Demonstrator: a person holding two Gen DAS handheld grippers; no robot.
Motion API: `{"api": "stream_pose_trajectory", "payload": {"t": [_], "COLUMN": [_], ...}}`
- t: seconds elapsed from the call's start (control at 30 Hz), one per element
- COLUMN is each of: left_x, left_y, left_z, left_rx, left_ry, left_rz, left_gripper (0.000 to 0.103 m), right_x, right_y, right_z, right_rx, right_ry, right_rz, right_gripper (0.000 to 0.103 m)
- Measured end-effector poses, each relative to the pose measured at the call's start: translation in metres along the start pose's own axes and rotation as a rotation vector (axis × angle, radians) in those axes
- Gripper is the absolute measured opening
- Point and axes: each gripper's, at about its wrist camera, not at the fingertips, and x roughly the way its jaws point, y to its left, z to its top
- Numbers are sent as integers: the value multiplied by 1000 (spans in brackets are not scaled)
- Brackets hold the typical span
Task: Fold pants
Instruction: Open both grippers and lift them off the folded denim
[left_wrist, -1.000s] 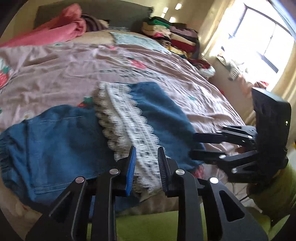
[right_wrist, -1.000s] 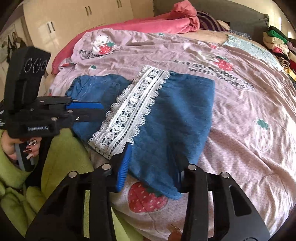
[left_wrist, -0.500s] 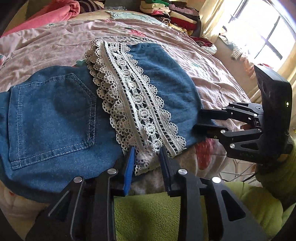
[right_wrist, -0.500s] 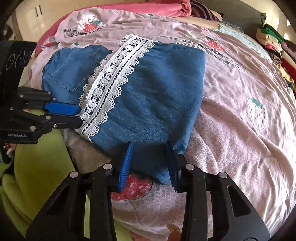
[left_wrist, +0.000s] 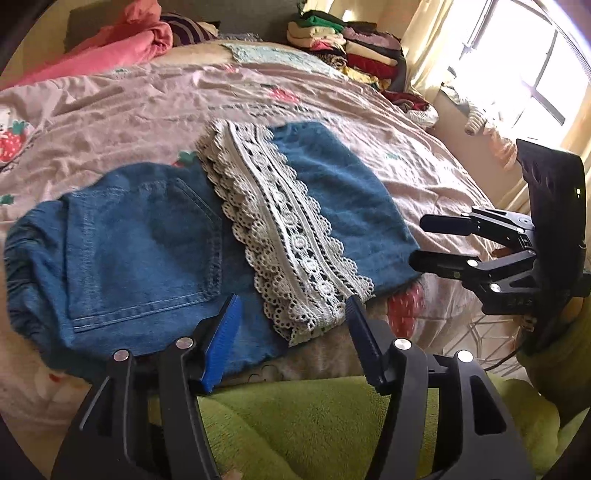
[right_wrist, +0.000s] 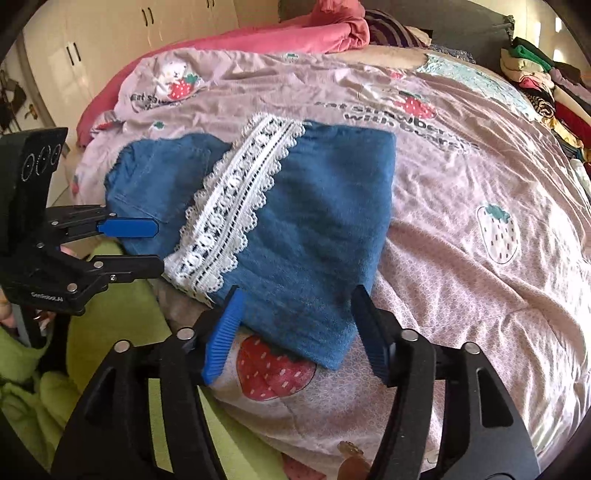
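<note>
Left wrist view: denim pants (left_wrist: 147, 240), folded with lace hem (left_wrist: 291, 236) on top, lie on the strawberry-print bed cover (left_wrist: 110, 110). Left claw (left_wrist: 291, 325) and right claw (right_wrist: 295, 325) are opening, gripping nothing. Clothes pile (left_wrist: 347, 40) behind; cover reads "with".

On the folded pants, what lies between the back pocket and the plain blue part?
A band of white lace trim runs between the back pocket and the plain blue part of the pants. The left wrist view shows it best.
</note>
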Motion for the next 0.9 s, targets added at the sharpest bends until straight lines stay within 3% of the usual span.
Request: {"api": "stream_pose_trajectory", "payload": {"t": [0.07, 0.1, 0.13, 0.47, 0.57, 0.9], "left_x": [-7, -10, -14, -52, -64, -100], "left_y": [1, 1, 2, 23, 33, 80], "left_z": [0, 0, 0, -2, -5, -19], "left_rx": [-3, -5, -8, -61, -91, -197], "left_ry": [-17, -24, -35, -115, -138, -197], "left_rz": [9, 17, 31, 107, 142, 228], "left_gripper": [61, 74, 79, 85, 98, 98], "right_x": [-5, -7, -10, -28, -31, -27], "right_y": [1, 2, 2, 20, 27, 57], "right_z": [1, 3, 4, 24, 32, 62], "right_rx": [-4, -4, -1, -36, -47, -112], "right_ry": [-12, -21, -30, -95, -113, -134], "right_rz": [-4, -4, -3, 11, 27, 81], "right_gripper": [62, 63, 66, 81, 82, 86]}}
